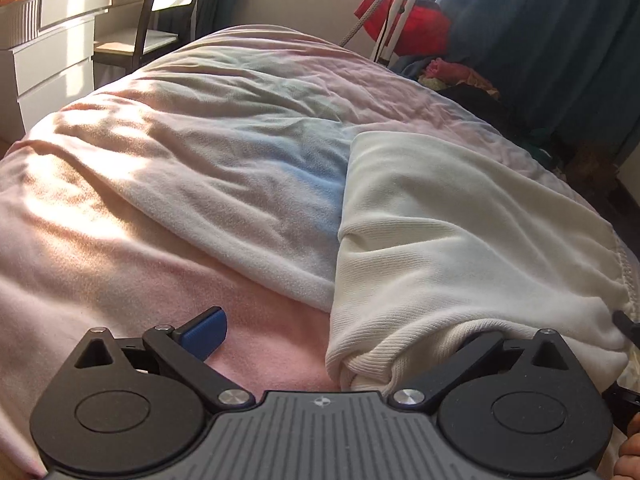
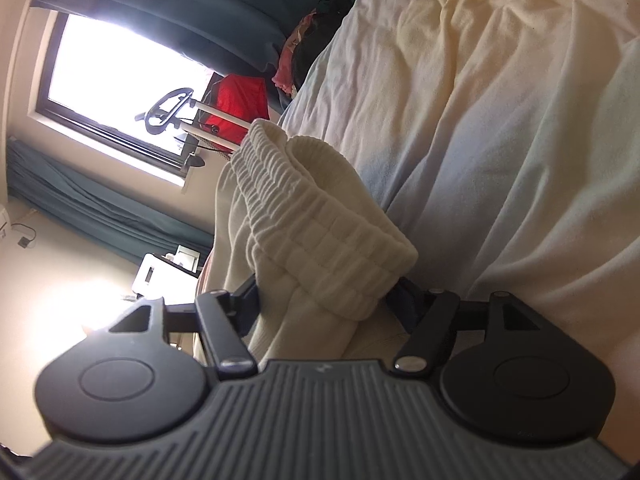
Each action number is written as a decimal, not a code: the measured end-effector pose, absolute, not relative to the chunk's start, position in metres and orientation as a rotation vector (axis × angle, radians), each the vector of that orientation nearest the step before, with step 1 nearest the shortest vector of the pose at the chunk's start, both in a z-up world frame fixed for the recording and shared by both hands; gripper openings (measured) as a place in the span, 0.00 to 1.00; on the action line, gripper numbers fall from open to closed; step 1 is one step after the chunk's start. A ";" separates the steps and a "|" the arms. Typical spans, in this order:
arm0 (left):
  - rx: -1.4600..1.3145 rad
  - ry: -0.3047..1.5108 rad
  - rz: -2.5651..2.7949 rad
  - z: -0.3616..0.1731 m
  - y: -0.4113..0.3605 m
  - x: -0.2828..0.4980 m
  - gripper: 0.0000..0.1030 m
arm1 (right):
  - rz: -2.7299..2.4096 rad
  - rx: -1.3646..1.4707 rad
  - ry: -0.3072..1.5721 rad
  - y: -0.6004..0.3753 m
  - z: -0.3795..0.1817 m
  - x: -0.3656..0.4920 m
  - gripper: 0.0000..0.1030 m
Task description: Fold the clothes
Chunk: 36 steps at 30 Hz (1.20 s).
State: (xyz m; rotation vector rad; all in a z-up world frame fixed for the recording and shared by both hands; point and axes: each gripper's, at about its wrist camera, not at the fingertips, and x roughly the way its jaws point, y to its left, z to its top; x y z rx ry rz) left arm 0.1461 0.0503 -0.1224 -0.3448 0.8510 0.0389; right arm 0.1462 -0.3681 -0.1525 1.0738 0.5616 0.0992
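Observation:
A cream garment (image 1: pixel 440 240) lies folded on the right of the bed, over a pastel pink blanket (image 1: pixel 180 180). My left gripper (image 1: pixel 344 330) stands wide open at the garment's near corner. Its blue-padded left finger (image 1: pixel 204 334) rests over bare blanket, and its right finger is hidden under the cloth. In the right wrist view, rolled sideways, the garment's ribbed elastic waistband (image 2: pixel 320 220) lies doubled over between the jaws of my right gripper (image 2: pixel 326 306). The jaws stand apart and the cloth sits loosely in the gap, beside the blanket (image 2: pixel 500 120).
White drawers (image 1: pixel 52 52) and a dark chair (image 1: pixel 160 28) stand beyond the bed's far left. A red bag (image 1: pixel 408 20) on a tripod stand, a heap of coloured clothes (image 1: pixel 460 76) and dark curtains (image 1: pixel 540 20) are at the far right. A bright window (image 2: pixel 120 64) is behind.

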 end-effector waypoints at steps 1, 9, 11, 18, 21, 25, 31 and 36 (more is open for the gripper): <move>-0.344 0.852 0.040 -0.122 0.050 0.146 1.00 | 0.099 1.070 0.565 -0.368 -0.153 0.146 0.69; -0.345 0.859 0.041 -0.122 0.050 0.145 1.00 | 0.138 1.084 0.614 -0.364 -0.166 0.152 0.76; -0.343 0.860 0.042 -0.122 0.050 0.145 1.00 | 0.143 1.058 0.625 -0.362 -0.164 0.155 0.76; -0.354 0.861 0.051 -0.122 0.051 0.145 1.00 | 0.221 1.058 0.603 -0.360 -0.150 0.157 0.78; -0.372 0.862 0.063 -0.123 0.054 0.146 1.00 | 0.301 1.074 0.529 -0.359 -0.138 0.152 0.78; -0.374 0.870 0.059 -0.124 0.054 0.146 1.00 | 0.216 0.990 0.616 -0.355 -0.139 0.156 0.77; -0.360 0.873 0.058 -0.124 0.052 0.146 1.00 | 0.175 0.929 0.697 -0.348 -0.155 0.161 0.77; -0.370 0.875 0.058 -0.124 0.053 0.146 1.00 | 0.263 1.039 0.640 -0.350 -0.158 0.160 0.83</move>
